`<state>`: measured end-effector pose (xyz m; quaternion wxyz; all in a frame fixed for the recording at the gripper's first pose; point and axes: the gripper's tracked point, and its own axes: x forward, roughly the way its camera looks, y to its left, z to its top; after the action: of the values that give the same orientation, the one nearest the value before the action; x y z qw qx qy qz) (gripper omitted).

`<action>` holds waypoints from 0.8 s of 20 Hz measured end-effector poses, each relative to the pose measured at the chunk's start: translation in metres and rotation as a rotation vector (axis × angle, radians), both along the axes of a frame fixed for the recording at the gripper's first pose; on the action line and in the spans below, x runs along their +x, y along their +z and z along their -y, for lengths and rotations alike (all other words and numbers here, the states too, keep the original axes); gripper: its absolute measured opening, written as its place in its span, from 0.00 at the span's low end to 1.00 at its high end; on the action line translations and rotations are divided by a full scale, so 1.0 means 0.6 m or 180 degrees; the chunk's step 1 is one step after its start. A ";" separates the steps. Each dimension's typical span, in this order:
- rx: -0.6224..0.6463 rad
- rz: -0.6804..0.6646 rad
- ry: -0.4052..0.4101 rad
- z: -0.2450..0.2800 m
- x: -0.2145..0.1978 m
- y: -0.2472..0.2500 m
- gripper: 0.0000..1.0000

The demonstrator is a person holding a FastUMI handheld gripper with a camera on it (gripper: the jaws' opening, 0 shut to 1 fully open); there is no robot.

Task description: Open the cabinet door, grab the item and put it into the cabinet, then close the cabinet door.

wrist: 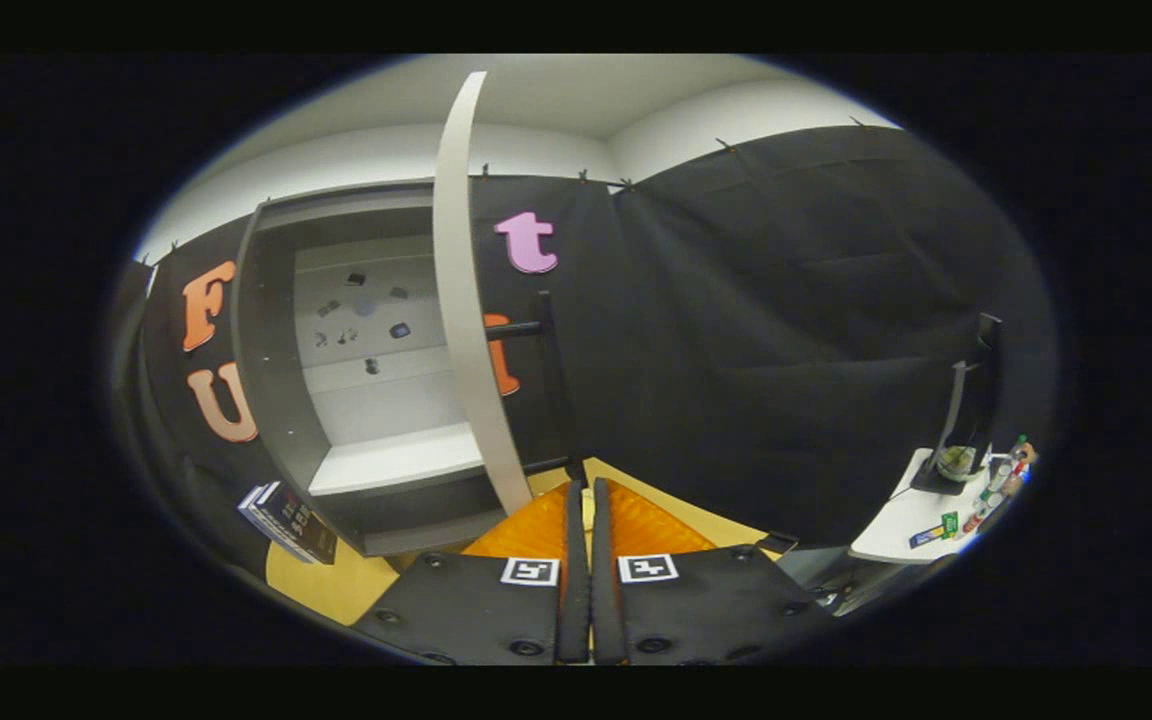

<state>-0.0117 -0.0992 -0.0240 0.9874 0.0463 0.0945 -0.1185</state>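
Hand-held gripper (582, 500) has its fingers drawn together with only a narrow slit between them, holding nothing. Just ahead of the fingertips stands the open cabinet door (463, 300), seen edge-on, with a dark handle (526, 326) on its right. Beyond and left is the cabinet (356, 350), its pale shelf bare. A book (288, 520) lies on the desk (321, 585), left of the fingers, beside the cabinet.

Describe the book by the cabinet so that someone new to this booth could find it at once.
Start at the open dark cabinet standing on the yellow tabletop, its pale door swung out edge-on beyond the closed gripper. At the cabinet's lower outer corner, on the side away from the door, lies the book. It is flat and dark-covered with pale page edges.
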 end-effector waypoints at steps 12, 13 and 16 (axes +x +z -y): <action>-0.0036 -0.0129 0.0445 -0.116 0.014 -0.088 0.43; -0.0069 -0.0129 0.0501 -0.130 0.017 -0.100 0.48; -0.0097 -0.0175 0.0742 -0.176 0.028 -0.136 0.63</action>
<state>0.0048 0.0061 -0.1058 0.9921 0.0168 0.1245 -0.0056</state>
